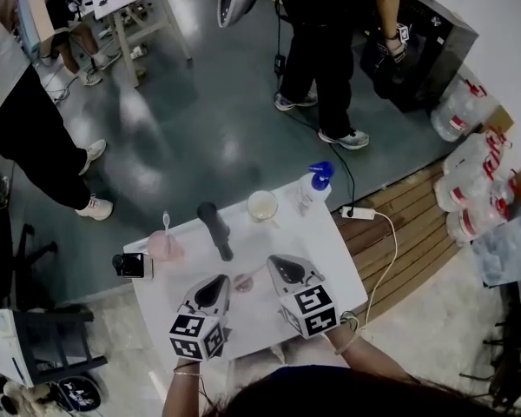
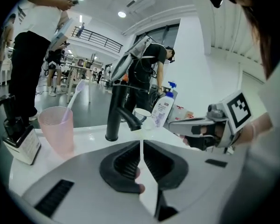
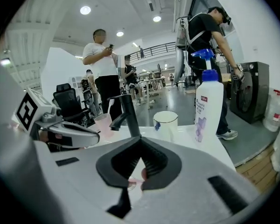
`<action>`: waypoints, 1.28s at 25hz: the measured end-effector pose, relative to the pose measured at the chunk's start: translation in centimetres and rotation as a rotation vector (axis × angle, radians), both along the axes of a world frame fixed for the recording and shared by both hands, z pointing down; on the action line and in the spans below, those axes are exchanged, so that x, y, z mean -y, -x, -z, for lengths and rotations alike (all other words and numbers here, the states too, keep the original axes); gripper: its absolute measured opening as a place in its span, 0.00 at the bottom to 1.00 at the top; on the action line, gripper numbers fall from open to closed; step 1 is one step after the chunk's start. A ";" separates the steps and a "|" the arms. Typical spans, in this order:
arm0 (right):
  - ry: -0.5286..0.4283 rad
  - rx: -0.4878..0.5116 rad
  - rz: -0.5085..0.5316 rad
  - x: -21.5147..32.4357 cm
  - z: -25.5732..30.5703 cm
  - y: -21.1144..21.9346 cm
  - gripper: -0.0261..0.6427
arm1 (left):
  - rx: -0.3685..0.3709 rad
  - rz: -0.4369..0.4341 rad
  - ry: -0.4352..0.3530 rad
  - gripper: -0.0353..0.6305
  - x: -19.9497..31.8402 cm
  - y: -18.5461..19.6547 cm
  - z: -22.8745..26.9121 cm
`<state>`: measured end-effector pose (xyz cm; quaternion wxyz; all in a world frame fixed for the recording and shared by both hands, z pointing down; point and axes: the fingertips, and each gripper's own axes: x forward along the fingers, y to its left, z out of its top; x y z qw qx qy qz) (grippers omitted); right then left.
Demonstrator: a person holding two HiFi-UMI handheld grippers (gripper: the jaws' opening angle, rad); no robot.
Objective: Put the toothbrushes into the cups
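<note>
A pink toothbrush (image 1: 244,282) lies low over the white table (image 1: 330,259), between my two grippers. My left gripper (image 1: 227,281) has its jaws almost together, and pink shows between its pads (image 2: 138,174). My right gripper (image 1: 272,264) is shut at the tips, with the pink toothbrush (image 3: 143,173) caught between its jaws. A pink cup (image 1: 164,247) (image 2: 56,129) at the table's left holds another toothbrush (image 2: 75,93). The white cup (image 1: 262,205) (image 3: 165,121) stands at the far edge, past the black faucet (image 1: 216,229).
A white spray bottle with a blue top (image 1: 315,183) (image 3: 208,101) stands right of the white cup. A small black device (image 1: 130,265) sits at the table's left edge. A power strip (image 1: 359,213) and its cable lie to the right. People stand on the floor beyond the table.
</note>
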<state>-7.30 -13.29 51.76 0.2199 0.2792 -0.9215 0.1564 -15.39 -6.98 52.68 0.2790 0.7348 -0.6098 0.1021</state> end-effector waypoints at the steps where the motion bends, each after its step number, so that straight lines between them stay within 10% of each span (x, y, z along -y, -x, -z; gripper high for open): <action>1: 0.001 -0.001 0.001 0.2 -0.1 -0.3 0.04 | 0.001 -0.006 0.006 0.07 0.2 -0.4 -0.3; 32: 0.069 -0.033 -0.012 3.6 -4.0 -5.8 0.04 | 0.059 -0.161 0.203 0.17 3.4 -5.1 -7.8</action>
